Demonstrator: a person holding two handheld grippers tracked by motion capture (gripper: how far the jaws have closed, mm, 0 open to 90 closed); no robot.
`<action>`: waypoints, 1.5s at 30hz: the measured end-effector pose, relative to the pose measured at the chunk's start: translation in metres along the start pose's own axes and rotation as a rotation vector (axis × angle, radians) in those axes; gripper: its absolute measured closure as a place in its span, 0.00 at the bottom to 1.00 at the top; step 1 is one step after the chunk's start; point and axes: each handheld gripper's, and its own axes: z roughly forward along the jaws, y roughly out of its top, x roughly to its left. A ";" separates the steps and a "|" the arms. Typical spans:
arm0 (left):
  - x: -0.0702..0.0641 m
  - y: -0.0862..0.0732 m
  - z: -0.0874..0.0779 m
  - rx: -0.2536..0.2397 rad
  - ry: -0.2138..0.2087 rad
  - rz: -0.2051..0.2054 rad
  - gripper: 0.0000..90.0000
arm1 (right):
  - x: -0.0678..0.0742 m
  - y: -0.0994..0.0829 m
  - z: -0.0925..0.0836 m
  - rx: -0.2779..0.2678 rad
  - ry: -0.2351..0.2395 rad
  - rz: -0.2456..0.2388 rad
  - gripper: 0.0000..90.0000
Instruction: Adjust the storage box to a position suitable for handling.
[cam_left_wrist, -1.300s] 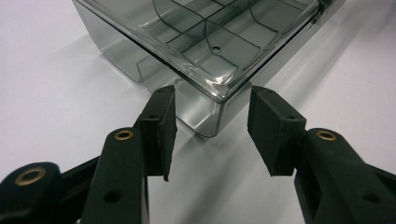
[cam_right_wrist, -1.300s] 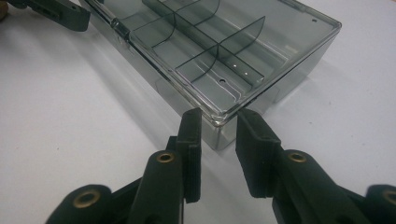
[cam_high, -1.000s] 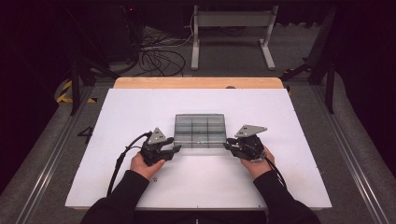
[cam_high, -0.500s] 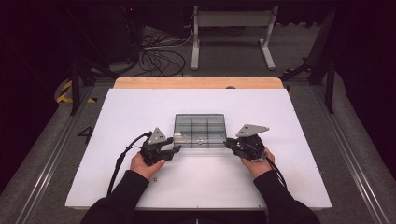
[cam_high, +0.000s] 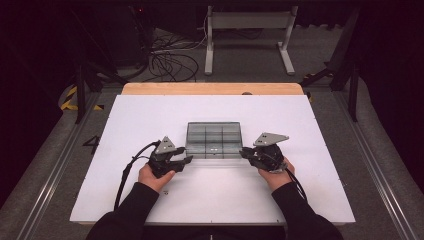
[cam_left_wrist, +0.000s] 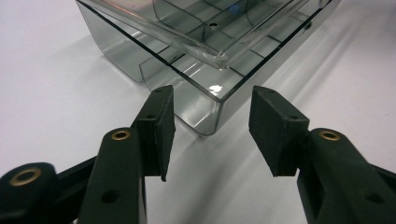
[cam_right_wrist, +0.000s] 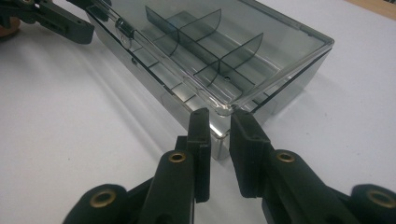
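Observation:
A smoky clear compartment box (cam_high: 214, 140) with inner dividers lies in the middle of the white table (cam_high: 150, 115). Its lid (cam_left_wrist: 187, 32) sits slightly raised above the base. My left gripper (cam_high: 189, 160) is at the box's near left corner. In the left gripper view the gripper (cam_left_wrist: 212, 100) is open, with the corner of the box (cam_left_wrist: 126, 56) just ahead of the pads and untouched. My right gripper (cam_high: 243, 152) is at the near right corner. Its jaws have just been closing, and the right gripper (cam_right_wrist: 220, 114) now pinches that corner of the box (cam_right_wrist: 210, 42) under the lid's edge.
A wooden strip (cam_high: 210, 88) runs along the table's far edge. Beyond it on the floor lie cables (cam_high: 170, 60) and a metal stand (cam_high: 250, 20). White table surface surrounds the box on all sides.

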 end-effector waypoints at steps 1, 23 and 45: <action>0.001 0.000 -0.003 -0.002 -0.009 -0.006 0.57 | 0.000 0.000 0.000 0.000 0.000 0.000 0.87; -0.007 0.024 -0.017 -0.002 -0.006 -0.019 1.00 | -0.002 0.008 -0.003 -0.029 0.000 0.011 0.87; -0.004 0.025 -0.018 -0.042 0.016 -0.053 0.99 | -0.007 0.023 0.003 0.024 -0.066 -0.048 0.41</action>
